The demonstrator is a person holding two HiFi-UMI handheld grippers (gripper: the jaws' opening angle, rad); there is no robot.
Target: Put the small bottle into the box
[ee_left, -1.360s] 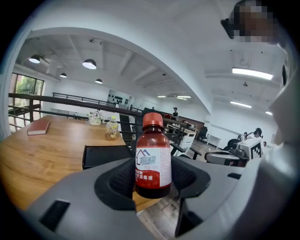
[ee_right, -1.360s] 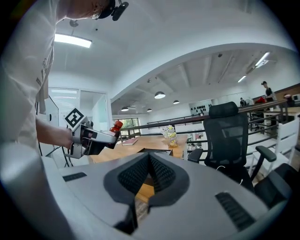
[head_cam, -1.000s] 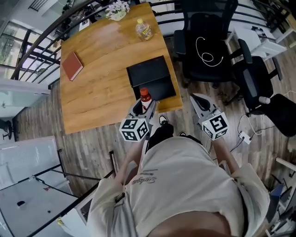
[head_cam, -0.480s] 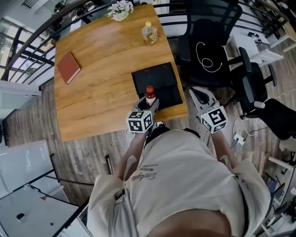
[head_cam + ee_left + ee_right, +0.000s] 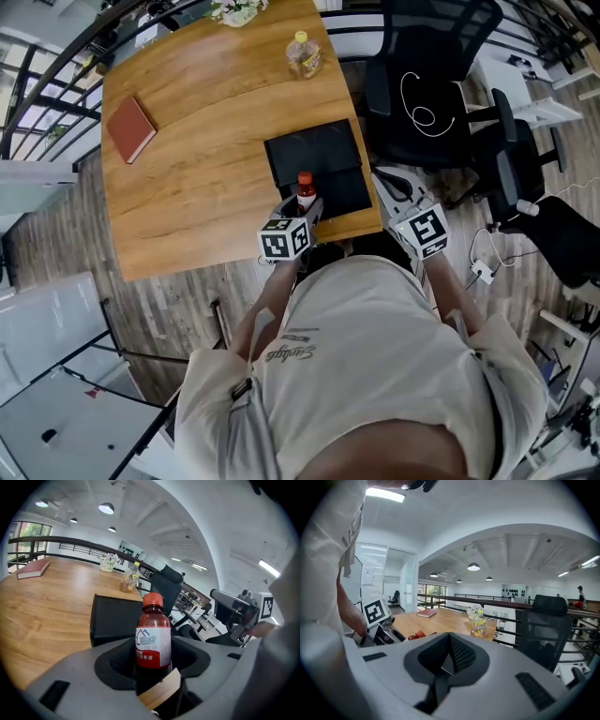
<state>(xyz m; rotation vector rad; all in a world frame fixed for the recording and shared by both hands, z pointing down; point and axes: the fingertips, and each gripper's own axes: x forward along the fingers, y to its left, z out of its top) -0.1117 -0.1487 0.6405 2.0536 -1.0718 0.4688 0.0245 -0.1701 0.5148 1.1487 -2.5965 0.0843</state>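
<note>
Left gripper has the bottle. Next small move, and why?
Probably ease the left gripper forward until the small bottle is above the black box: its jaws grip the bottle upright, and the box lies just ahead, bottle not yet in.

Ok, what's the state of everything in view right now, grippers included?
Left gripper: shut on the small bottle.
Small bottle: capped, upright, outside the box.
Right gripper: shut, empty.
Box: on the table, looks open on top.
Big bottle: capped, upright.
Book: closed, lying flat.
</note>
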